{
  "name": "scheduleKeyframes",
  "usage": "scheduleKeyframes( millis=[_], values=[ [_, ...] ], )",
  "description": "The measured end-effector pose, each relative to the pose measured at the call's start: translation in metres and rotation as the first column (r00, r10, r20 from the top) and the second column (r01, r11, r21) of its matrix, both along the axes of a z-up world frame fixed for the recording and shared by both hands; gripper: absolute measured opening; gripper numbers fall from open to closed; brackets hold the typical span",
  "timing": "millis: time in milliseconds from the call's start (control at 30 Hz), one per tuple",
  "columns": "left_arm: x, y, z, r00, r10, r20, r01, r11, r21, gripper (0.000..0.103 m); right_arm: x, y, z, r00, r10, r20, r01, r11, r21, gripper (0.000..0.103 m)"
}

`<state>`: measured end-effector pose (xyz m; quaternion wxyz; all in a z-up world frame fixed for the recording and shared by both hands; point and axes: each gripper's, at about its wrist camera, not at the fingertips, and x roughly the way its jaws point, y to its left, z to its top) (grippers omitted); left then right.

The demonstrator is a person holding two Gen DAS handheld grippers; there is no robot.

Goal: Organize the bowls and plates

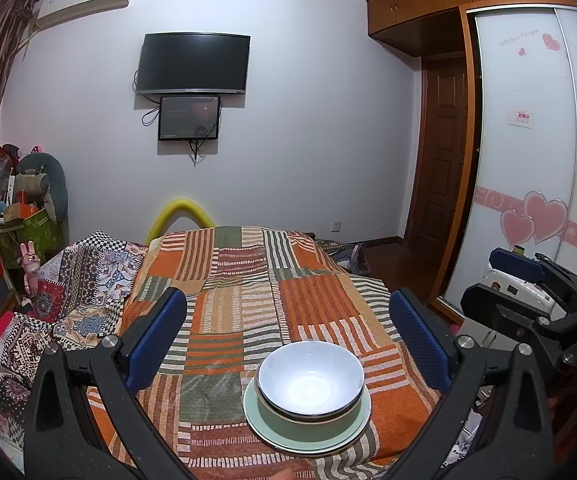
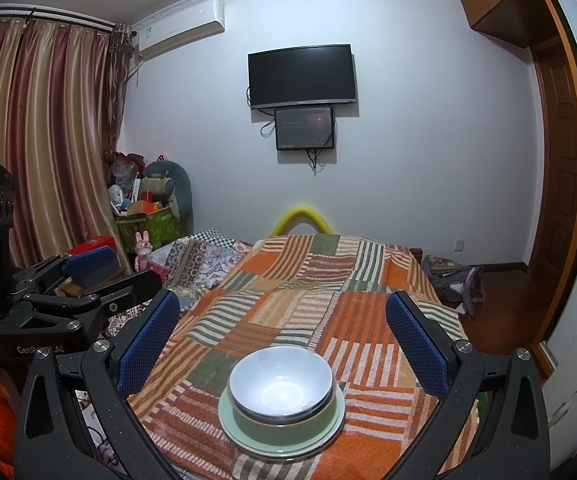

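Striped cloth [image 1: 248, 280] around stacked bowl [image 1: 310, 380], plate [image 1: 272, 432].

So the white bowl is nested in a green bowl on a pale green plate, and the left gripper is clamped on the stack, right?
Not clamped. In the left wrist view the left gripper is open, apart from the white bowl, green bowl and pale green plate.

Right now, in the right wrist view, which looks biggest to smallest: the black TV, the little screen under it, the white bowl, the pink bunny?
1. Black TV
2. White bowl, looking almost as wide only because it is near the camera
3. Little screen
4. Pink bunny
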<state>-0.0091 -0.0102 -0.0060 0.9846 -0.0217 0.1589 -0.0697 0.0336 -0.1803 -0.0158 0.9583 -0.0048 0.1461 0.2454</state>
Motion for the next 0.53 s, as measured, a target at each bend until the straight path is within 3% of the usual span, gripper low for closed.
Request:
scheduleKeyframes(
  millis=[533],
  values=[
    [0.0027, 0.0050, 0.0003, 1.000, 0.013, -0.014, -0.013, 1.000, -0.020, 0.103, 0.0019, 0.0024, -0.0053, 1.000, 0.008, -0.021, -0.008, 1.000, -0.003, 0.103]
  ],
)
